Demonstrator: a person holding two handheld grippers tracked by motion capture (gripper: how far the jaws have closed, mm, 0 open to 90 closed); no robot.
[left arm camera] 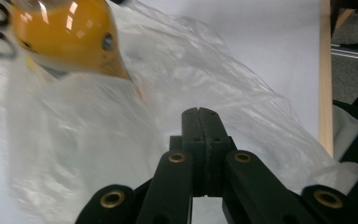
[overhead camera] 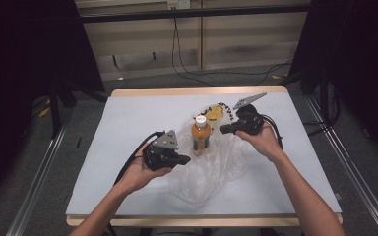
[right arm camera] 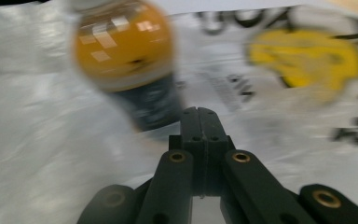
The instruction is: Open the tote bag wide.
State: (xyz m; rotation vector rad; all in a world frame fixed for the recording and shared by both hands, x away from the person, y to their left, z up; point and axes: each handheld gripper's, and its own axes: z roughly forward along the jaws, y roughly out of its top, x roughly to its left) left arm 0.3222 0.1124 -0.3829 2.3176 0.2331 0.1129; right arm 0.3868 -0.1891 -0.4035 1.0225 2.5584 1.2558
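Observation:
An orange drink bottle [overhead camera: 201, 135] with a white cap stands upright on the white table top [overhead camera: 128, 128], on a crumpled clear plastic bag [overhead camera: 211, 169] printed with a yellow mark. My left gripper [overhead camera: 186, 160] is just left of the bottle, jaws shut and empty, above the bag. My right gripper [overhead camera: 223, 130] is just right of the bottle, also shut on nothing. In the left gripper view the bottle [left arm camera: 70, 35] sits at upper left beyond the closed jaws [left arm camera: 199, 114], over the bag [left arm camera: 121, 140]. In the right gripper view the blurred bottle [right arm camera: 130, 60] stands ahead of the closed jaws [right arm camera: 199, 112].
The table's wooden edge [overhead camera: 197, 91] runs along the far side, with cables on the floor behind it. Dark curtains and metal rails flank the table. Each gripper trails a black cable. The bag's yellow print [right arm camera: 307, 58] lies to the right of the bottle.

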